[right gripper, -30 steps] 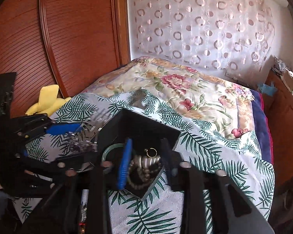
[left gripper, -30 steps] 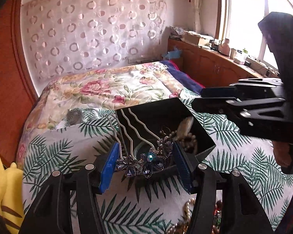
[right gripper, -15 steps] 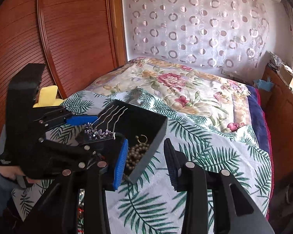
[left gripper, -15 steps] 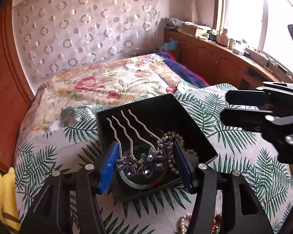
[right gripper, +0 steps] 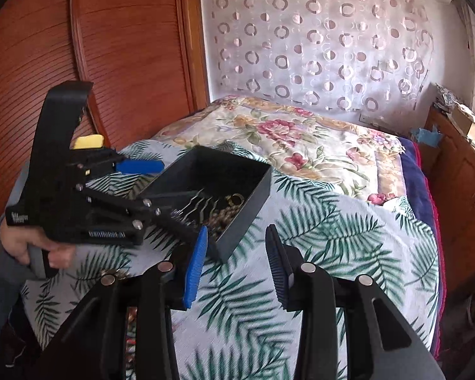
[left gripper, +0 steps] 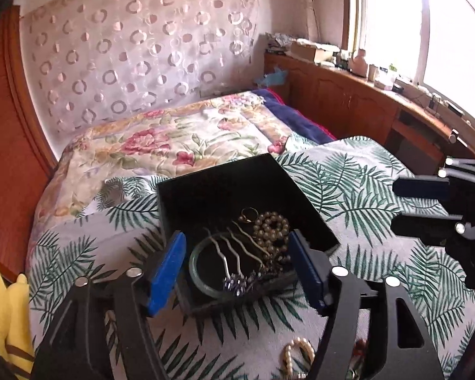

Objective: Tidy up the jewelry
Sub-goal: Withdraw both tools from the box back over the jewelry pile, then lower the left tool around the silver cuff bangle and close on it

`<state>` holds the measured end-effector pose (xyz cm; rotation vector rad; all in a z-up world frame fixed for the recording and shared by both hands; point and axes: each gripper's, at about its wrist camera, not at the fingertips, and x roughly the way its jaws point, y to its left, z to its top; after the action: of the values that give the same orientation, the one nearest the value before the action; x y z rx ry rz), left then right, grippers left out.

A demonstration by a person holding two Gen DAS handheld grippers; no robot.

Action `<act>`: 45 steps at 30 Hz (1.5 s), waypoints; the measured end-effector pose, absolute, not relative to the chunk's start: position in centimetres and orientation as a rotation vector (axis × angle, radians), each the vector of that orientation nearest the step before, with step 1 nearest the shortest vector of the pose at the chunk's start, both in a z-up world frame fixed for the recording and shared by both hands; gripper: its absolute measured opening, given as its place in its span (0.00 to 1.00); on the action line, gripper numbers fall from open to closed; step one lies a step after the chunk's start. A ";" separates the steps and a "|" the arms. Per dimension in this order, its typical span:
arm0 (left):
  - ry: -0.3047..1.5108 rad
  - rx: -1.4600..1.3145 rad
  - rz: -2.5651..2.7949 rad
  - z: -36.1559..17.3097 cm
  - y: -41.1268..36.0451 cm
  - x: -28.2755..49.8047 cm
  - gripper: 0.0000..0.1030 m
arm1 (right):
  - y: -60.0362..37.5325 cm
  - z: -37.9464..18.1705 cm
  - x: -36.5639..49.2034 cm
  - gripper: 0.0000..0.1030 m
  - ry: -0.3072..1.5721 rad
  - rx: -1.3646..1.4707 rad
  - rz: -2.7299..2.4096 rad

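A black open box (left gripper: 304, 202) sits on the palm-leaf cloth; it also shows in the right wrist view (right gripper: 253, 190). Inside lie a jewelled hair comb (left gripper: 237, 262), a green bangle (left gripper: 196, 269), a pearl strand (left gripper: 270, 226) and a gold ring (left gripper: 249, 213). My left gripper (left gripper: 237, 267) is open, its blue pads either side of the box's near end, above the comb. My right gripper (right gripper: 236, 262) is open and empty, just right of the box's near corner. It shows at the right edge of the left wrist view (left gripper: 427, 209).
More loose jewelry, a pearl piece (left gripper: 296, 357) among it, lies on the cloth (left gripper: 348, 190) near the front edge. A yellow soft toy (left gripper: 6, 310) sits at the left. A floral quilt (left gripper: 174, 139) covers the bed beyond. Wooden cabinets (left gripper: 348, 101) run along the right.
My left gripper opened and let go of the hair comb, which now lies in the box on the bangle. My right gripper drew back from over the box to its right side.
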<state>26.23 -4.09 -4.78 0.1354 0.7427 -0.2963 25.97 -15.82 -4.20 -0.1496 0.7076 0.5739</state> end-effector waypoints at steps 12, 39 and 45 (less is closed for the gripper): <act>0.729 0.112 -0.298 -5.7 -1.0 18.9 0.79 | -15.2 -7.5 19.4 0.39 0.744 -0.125 0.635; 0.879 0.088 -0.389 -10.9 -1.7 12.6 0.66 | -15.5 -11.9 14.8 0.54 0.812 -0.128 0.595; 0.892 0.091 -0.387 -11.4 -2.5 13.1 0.60 | -16.5 -12.0 15.0 0.54 0.816 -0.105 0.580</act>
<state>13.06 -2.53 -11.44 0.0911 0.8921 -0.3874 15.05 -16.51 -12.04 -0.1053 0.8156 0.5797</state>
